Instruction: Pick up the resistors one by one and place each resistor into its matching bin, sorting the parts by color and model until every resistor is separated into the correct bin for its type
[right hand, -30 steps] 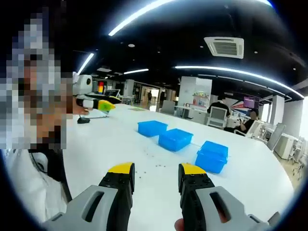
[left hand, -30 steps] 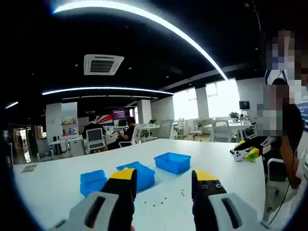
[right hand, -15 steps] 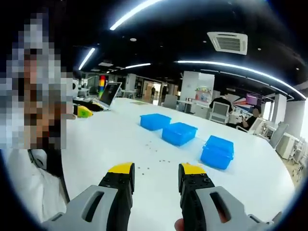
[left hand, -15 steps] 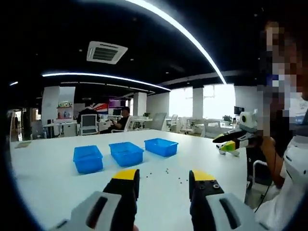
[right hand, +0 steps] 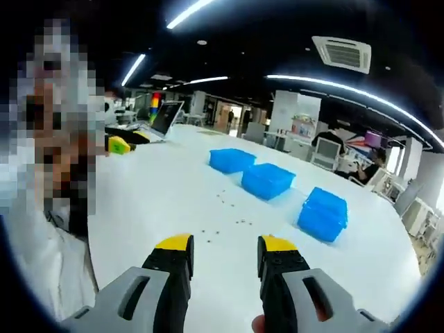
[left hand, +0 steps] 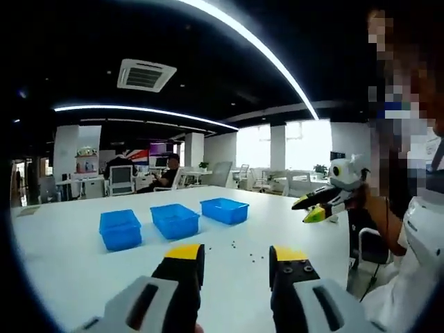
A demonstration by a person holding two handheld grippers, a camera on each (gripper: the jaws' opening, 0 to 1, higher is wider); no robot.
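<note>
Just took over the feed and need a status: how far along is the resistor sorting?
Barely begun, by the look of it. Done: nothing visibly; the contents of the three blue plastic bins are too far to read. In hand: nothing; the left gripper and right gripper hang open and empty. Left: the small dark resistors scattered on the white table.

Three bins in a row on the table [left hand: 62, 257]: left bin [left hand: 119, 229], middle bin [left hand: 175, 220], right bin [left hand: 225, 210], close together but apart. Resistors [left hand: 244, 251] scattered on the table, nearer than the bins and right of them. Left gripper [left hand: 236, 255] near edge, jaws apart, above the table. In the right gripper view the right gripper [right hand: 225, 244] is near, resistors [right hand: 229, 209] beyond it, bins [right hand: 269, 180] farther. A person at the table's side.
</note>
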